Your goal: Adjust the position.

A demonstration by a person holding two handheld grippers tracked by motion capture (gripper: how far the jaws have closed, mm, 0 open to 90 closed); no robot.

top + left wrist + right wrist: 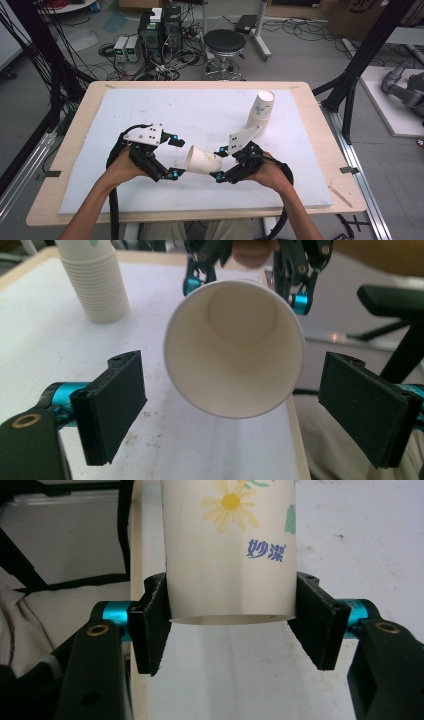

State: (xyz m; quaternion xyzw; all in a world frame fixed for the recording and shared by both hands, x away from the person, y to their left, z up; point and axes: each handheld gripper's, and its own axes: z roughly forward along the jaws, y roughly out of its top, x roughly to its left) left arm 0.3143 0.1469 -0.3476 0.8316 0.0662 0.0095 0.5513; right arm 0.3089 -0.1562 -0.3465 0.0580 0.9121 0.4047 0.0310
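The right gripper (218, 164) pinches the paper cup (202, 160) near its base; the left gripper (175, 156), jaws spread around the rim, could crush the thin wall if it closes hard.

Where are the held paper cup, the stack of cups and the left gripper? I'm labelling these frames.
held paper cup (234, 347): left gripper view, inner wall.
stack of cups (260, 113): high view, side wall.
left gripper (175, 157): high view, gap between its open fingertips.
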